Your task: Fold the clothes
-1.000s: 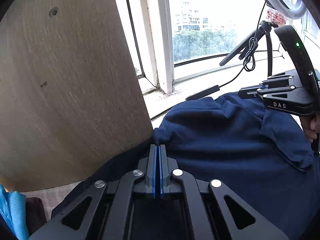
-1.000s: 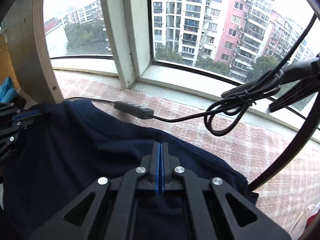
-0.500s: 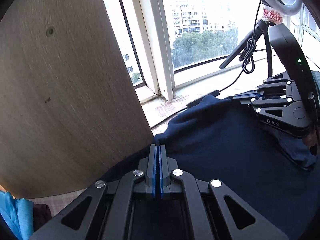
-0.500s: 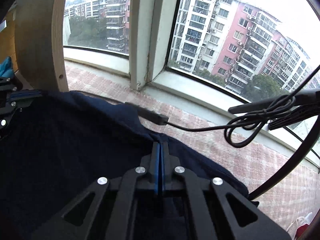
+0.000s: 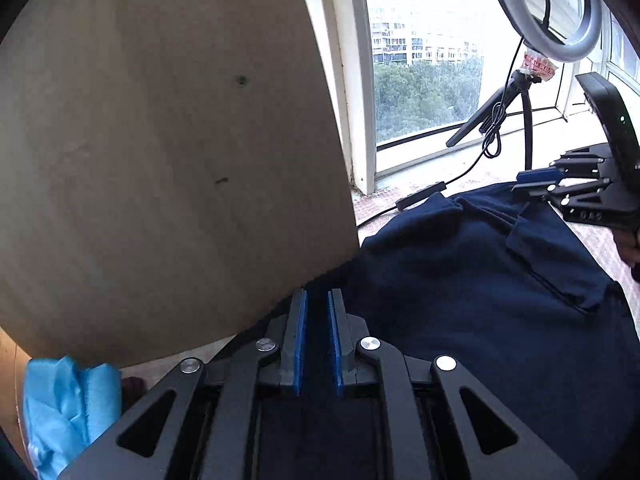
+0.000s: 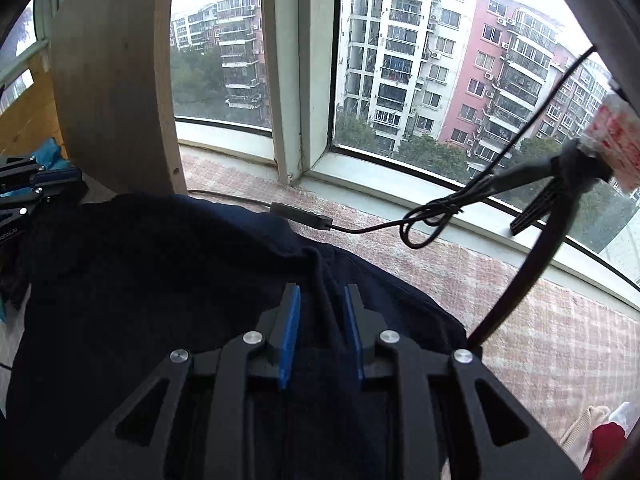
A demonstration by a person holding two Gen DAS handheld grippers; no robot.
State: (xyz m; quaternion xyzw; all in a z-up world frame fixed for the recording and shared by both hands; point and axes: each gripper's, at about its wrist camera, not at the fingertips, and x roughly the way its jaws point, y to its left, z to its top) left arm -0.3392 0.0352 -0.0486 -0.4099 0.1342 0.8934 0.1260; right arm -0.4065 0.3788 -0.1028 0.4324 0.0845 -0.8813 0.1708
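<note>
A big window [image 6: 400, 80] shows tall buildings outside. On the checked counter [image 6: 560, 320] by it lies a dark blue shirt [image 5: 480, 280]. The left gripper [image 5: 318, 336] and right gripper [image 6: 320, 332] sit over the shirt, fingers a little apart, holding nothing.

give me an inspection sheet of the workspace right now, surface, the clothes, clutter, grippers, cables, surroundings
Surface: checked pinkish cloth under the work.
Job's things: dark navy garment spread out, rumpled, collar area bunched near its far edge.
Clutter: light blue fabric at lower left; red and cream fabric at lower right.
Grippers: left gripper with jaws apart over the garment's edge; right gripper with jaws apart, a fabric ridge between them.
Cables: black cable with inline controller lying past the garment; coiled slack hanging by the stand.
Surroundings: wooden panel on the left, window facing apartment blocks, ring light on a stand.
</note>
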